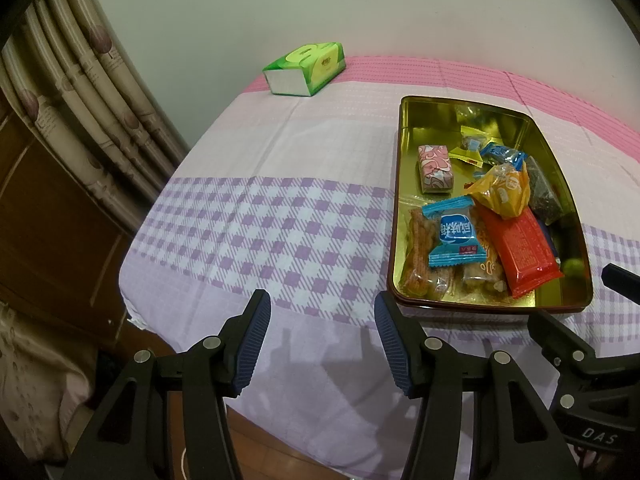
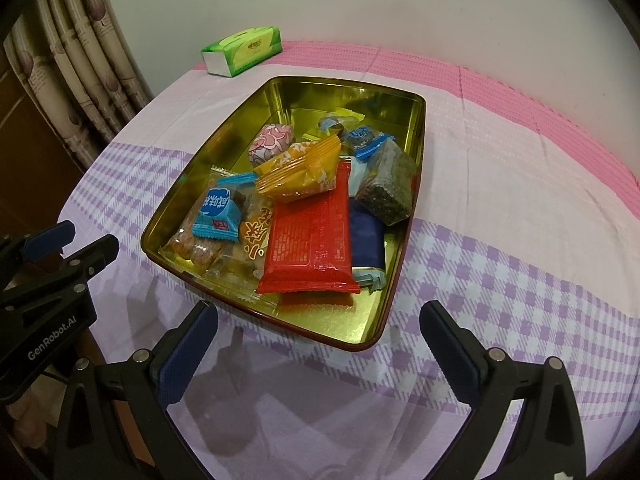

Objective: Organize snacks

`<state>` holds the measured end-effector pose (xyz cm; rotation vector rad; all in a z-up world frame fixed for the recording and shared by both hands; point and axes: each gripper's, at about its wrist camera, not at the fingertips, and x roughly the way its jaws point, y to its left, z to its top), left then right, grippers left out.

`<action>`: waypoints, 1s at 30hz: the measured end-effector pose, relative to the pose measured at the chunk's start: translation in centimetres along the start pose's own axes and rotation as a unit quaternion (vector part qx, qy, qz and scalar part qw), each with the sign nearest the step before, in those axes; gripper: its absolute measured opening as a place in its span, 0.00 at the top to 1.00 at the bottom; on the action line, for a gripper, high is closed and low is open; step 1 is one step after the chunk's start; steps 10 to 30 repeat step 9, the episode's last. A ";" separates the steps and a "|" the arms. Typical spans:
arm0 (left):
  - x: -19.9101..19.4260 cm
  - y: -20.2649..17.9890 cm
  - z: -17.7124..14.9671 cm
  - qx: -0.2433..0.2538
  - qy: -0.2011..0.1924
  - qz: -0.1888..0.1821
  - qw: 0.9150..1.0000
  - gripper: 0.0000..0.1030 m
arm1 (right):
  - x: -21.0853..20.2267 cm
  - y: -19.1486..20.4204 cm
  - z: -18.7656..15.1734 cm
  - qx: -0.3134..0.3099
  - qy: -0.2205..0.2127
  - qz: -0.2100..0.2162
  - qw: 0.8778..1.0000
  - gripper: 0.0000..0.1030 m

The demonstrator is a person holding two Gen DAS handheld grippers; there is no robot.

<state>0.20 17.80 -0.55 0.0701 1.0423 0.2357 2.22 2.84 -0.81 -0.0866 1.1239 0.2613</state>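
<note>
On the tabletop (image 1: 280,200), far left, lies a tissue pack (image 1: 306,68). The left tongs (image 1: 322,312) hover spread and empty above the cloth, left of the tin (image 2: 404,216). The snacks are all in this tin, piled at its near end: a blue packet (image 2: 218,212), a red pack (image 2: 310,240) and an orange pack (image 2: 300,170). The wrappers look light, soft and slippery, so pinch a crimped edge gently. The right tongs (image 2: 320,320) stand wide apart, empty, near the tin's near rim.

Glossy metal tin (image 2: 404,184), matt cloth (image 2: 500,240)
</note>
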 end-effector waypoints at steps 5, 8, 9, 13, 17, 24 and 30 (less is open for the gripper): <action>0.2 0.1 0.0 -0.004 0.003 -0.007 1.000 0.46 | 0.0 0.0 0.0 0.000 0.000 0.001 1.000 0.02; 0.2 0.2 0.1 -0.007 0.003 -0.006 1.000 0.46 | 0.0 0.0 0.0 0.001 -0.001 0.000 1.000 0.02; 0.3 0.2 0.1 -0.008 0.004 -0.005 1.000 0.46 | 0.0 0.0 0.0 0.000 -0.001 0.000 1.000 0.02; 0.3 0.2 0.1 -0.008 0.004 -0.005 1.000 0.46 | 0.0 0.0 0.0 0.000 -0.001 0.000 1.000 0.02; 0.3 0.2 0.1 -0.008 0.004 -0.005 1.000 0.46 | 0.0 0.0 0.0 0.000 -0.001 0.000 1.000 0.02; 0.3 0.2 0.1 -0.008 0.004 -0.005 1.000 0.46 | 0.0 0.0 0.0 0.000 -0.001 0.000 1.000 0.02; 0.3 0.2 0.1 -0.008 0.004 -0.005 1.000 0.46 | 0.0 0.0 0.0 0.000 -0.001 0.000 1.000 0.02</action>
